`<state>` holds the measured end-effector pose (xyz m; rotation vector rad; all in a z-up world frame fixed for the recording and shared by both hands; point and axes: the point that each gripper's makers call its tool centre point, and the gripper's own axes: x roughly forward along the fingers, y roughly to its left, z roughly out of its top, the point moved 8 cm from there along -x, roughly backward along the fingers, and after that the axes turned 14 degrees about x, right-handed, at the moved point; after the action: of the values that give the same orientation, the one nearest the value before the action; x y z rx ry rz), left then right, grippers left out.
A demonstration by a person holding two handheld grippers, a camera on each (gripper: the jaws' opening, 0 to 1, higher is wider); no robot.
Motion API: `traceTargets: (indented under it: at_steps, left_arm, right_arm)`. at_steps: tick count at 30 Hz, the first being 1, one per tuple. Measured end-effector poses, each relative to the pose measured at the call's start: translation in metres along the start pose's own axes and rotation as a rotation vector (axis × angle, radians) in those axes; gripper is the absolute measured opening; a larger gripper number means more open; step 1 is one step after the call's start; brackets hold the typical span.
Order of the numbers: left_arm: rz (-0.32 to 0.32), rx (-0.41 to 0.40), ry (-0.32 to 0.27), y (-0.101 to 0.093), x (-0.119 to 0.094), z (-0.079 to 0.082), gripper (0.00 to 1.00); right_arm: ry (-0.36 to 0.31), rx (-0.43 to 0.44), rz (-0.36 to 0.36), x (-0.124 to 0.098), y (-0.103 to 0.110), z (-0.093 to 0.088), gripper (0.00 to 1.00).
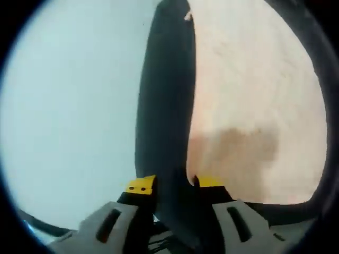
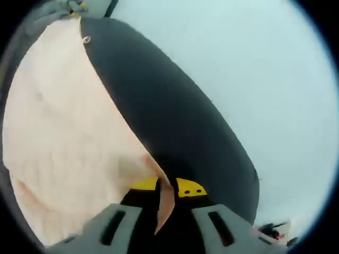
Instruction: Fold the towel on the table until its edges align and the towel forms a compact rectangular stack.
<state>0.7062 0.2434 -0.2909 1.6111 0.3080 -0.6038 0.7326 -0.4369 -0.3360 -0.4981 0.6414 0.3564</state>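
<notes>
A: Right, towel [image 1: 254,106] status?
B: Peach, lifted off the table [image 1: 69,106]. Hanging as a sheet, filling the right side of the left gripper view. Darker patch low on the cloth there; shadow or damp, cannot tell.
A: Left gripper [image 1: 172,185]?
B: Yellow-tipped jaws rising from the bottom, towel edge running down between them. Looks pinched on that edge, though a dark band sits in the gap, so contact partly hidden.
A: Right gripper [image 2: 168,186]?
B: Pressed together on a towel corner. Fold of cloth sticking out between the yellow tips, pointing down.
A: Rest of the cloth in that view?
B: Spread up and to the left from the jaws. Small loop tag near the top edge.
A: Underneath?
B: Pale table, broad dark shadow [image 2: 175,127] just beside the towel edge. Small red and black clutter [image 2: 273,230] at bottom right, too small to identify.
</notes>
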Motion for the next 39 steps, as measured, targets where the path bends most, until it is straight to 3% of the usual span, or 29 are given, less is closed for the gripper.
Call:
traceTargets:
  at_steps: [2, 4, 6, 8, 10, 12, 14, 15, 16, 19, 22, 24, 26, 29, 34, 37, 39]
  left_arm:
    - [0.037, -0.061, -0.001, 0.004, -0.007, -0.008, 0.36]
    - [0.04, -0.055, 0.047, 0.0, -0.009, -0.027, 0.37]
    - [0.022, -0.11, 0.096, -0.005, -0.007, -0.046, 0.41]
    - [0.054, -0.09, 0.13, -0.005, -0.015, -0.052, 0.34]
    - [0.088, -0.187, 0.052, -0.004, -0.035, -0.044, 0.29]
    - [0.123, -0.206, -0.02, -0.004, -0.058, -0.031, 0.32]
    - [0.077, -0.197, -0.084, -0.014, -0.074, -0.016, 0.33]
    - [0.048, -0.151, -0.15, -0.024, -0.082, -0.004, 0.34]
    - [0.012, -0.121, -0.169, -0.037, -0.093, 0.007, 0.35]
    - [-0.006, 0.047, -0.136, -0.065, -0.106, 0.025, 0.37]
    - [-0.004, 0.134, -0.125, -0.089, -0.109, 0.037, 0.38]
    - [-0.007, 0.15, -0.126, -0.099, -0.11, 0.045, 0.42]
    - [-0.01, 0.149, -0.11, -0.103, -0.111, 0.05, 0.46]
    - [0.01, 0.178, -0.063, -0.104, -0.112, 0.048, 0.45]
    - [0.008, 0.119, -0.065, -0.103, -0.112, 0.053, 0.41]
    - [-0.005, 0.131, -0.029, -0.104, -0.101, 0.053, 0.31]
    - [0.0, 0.162, -0.035, -0.104, -0.094, 0.053, 0.32]
  right_arm:
    - [-0.016, 0.038, 0.0, -0.006, -0.007, -0.006, 0.19]
    - [-0.014, 0.041, 0.004, -0.009, -0.016, -0.012, 0.19]
    - [-0.009, 0.03, -0.027, -0.024, -0.018, -0.023, 0.19]
    - [-0.02, 0.038, -0.056, -0.045, -0.013, -0.026, 0.18]
    - [-0.06, 0.041, -0.068, -0.062, -0.014, -0.026, 0.18]
    - [-0.122, 0.034, -0.069, -0.082, -0.015, -0.024, 0.16]
    - [-0.166, 0.001, 0.005, -0.103, -0.01, -0.028, 0.15]
    - [-0.18, -0.046, 0.046, -0.112, 0.002, -0.032, 0.15]
    - [-0.184, -0.094, 0.089, -0.12, 0.015, -0.036, 0.15]
    - [-0.187, -0.239, 0.126, -0.139, 0.054, -0.057, 0.15]
    - [-0.158, -0.393, 0.092, -0.137, 0.082, -0.074, 0.15]
    - [-0.131, -0.464, 0.064, -0.131, 0.102, -0.085, 0.15]
    - [-0.141, -0.469, 0.043, -0.126, 0.105, -0.087, 0.17]
    - [-0.172, -0.447, 0.028, -0.122, 0.101, -0.079, 0.27]
    - [-0.157, -0.494, 0.009, -0.119, 0.098, -0.073, 0.26]
    - [-0.148, -0.491, 0.015, -0.116, 0.094, -0.073, 0.26]
    - [-0.141, -0.511, 0.0, -0.114, 0.092, -0.073, 0.25]
